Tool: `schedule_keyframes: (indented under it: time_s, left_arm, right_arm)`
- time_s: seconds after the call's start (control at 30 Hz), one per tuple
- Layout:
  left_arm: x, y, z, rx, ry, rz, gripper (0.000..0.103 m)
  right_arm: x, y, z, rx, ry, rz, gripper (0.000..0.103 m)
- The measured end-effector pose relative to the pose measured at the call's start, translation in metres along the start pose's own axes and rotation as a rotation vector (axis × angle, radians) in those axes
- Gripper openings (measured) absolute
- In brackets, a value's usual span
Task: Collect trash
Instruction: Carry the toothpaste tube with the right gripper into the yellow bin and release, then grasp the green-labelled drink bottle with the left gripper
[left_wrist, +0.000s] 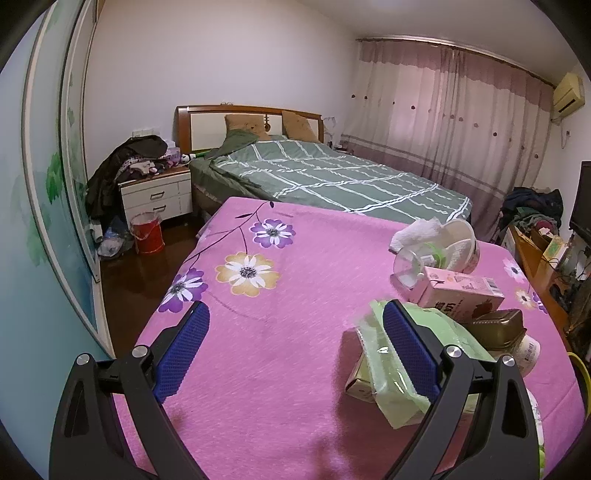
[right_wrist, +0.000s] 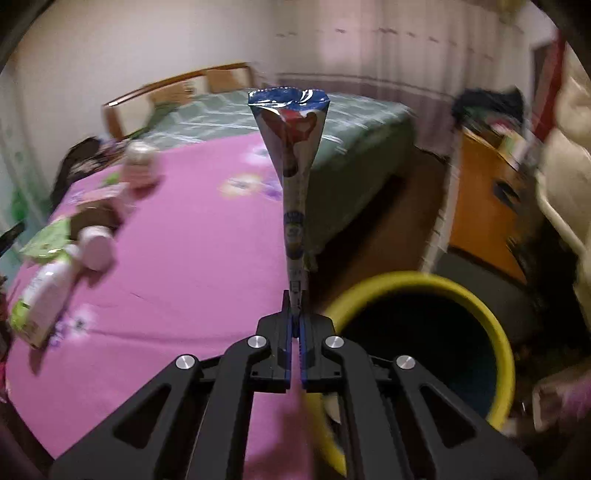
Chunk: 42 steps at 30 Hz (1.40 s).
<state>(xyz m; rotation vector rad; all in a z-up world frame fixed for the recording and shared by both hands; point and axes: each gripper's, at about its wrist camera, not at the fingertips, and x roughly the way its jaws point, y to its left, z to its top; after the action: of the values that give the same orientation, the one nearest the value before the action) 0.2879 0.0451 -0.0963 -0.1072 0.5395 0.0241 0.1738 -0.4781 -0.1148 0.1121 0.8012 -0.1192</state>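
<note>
My left gripper is open above the pink flowered bedspread. Its right finger touches a green plastic wrapper. Beside it lie a pink carton, a brown-capped bottle, a clear cup and a white tissue. My right gripper is shut on a blue-and-white cone wrapper, held upright just left of the yellow-rimmed bin. A white bottle, a pink cap and green wrappers lie on the bedspread's left in the right wrist view.
A green checked bed lies beyond the pink bedspread. A white nightstand heaped with clothes and a red bucket stand at the left. An orange cabinet and clothes piles are at the right.
</note>
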Motion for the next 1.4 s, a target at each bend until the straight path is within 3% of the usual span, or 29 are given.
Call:
schedule_keyframes:
  time_s: [0.23,0.5,0.6,0.73,0.8,0.97,1.13,1.3,1.4]
  left_arm:
    - [-0.004,-0.004,0.000,0.018,-0.018,0.004,0.094]
    - [-0.013,-0.012,-0.001,0.035,-0.042,0.008,0.094]
    - [-0.025,-0.017,-0.003,0.007,-0.036,-0.024,0.094]
    - [-0.049,-0.032,-0.014,0.005,-0.024,-0.091,0.094]
    - [-0.065,-0.045,-0.023,0.031,-0.009,-0.132,0.094]
    - [-0.100,-0.075,-0.047,0.100,0.032,-0.229,0.094]
    - [-0.120,-0.104,-0.079,0.146,0.121,-0.352,0.094]
    - [-0.118,-0.123,-0.101,0.179,0.163,-0.366,0.093]
    - [-0.109,-0.128,-0.106,0.171,0.193,-0.368,0.087]
  right_arm:
    - [0.001,-0.040,-0.031,0.078,0.053,-0.132,0.013]
    - [-0.006,-0.029,-0.019,0.148,-0.043,-0.088,0.018]
    - [-0.009,-0.015,0.000,0.165,-0.108,-0.036,0.020]
    - [-0.003,0.013,0.025,0.153,-0.171,0.032,0.036]
    - [0.006,0.031,0.035,0.124,-0.177,0.044,0.036]
    - [0.025,0.063,0.040,0.054,-0.192,-0.018,0.036]
    - [0.025,0.064,0.039,0.059,-0.210,-0.035,0.036]
    - [0.023,0.073,0.038,0.020,-0.228,-0.065,0.036]
    - [0.021,0.079,0.037,-0.007,-0.242,-0.072,0.037]
